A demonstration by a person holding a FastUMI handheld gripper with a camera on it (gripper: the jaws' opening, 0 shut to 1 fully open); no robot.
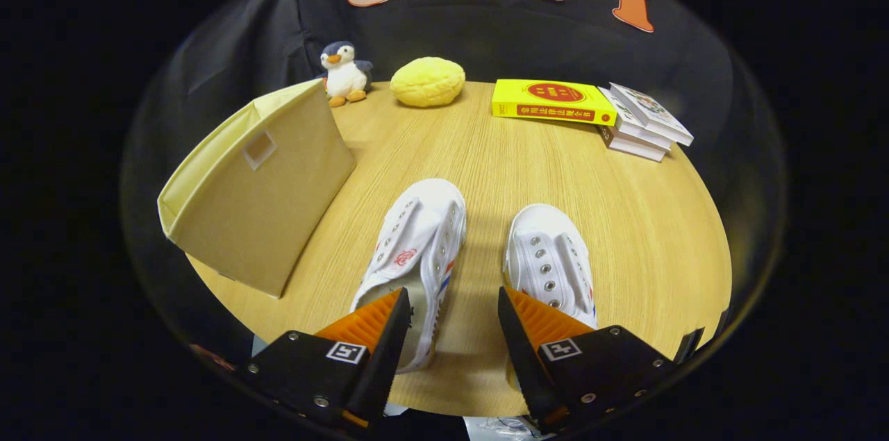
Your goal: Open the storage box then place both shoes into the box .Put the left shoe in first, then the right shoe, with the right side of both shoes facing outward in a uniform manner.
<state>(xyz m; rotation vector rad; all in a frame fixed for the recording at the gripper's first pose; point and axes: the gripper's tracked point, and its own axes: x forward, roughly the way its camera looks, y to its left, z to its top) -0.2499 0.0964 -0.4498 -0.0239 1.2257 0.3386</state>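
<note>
Two white canvas shoes lie on the round wooden table, toes pointing away from me. The left shoe sits just ahead of my left finger, which overlaps its heel. The right shoe lies just ahead of my right finger. My gripper is open above the bare wood between the two shoes, holding nothing. A beige fabric storage box stands to the left of the shoes, tilted, with its opening turned away to the left and a small label window on the side facing me.
At the table's far side sit a plush penguin and a yellow round cushion. A yellow book and a stack of white books lie at the far right. Bare wood stretches between the shoes and the books.
</note>
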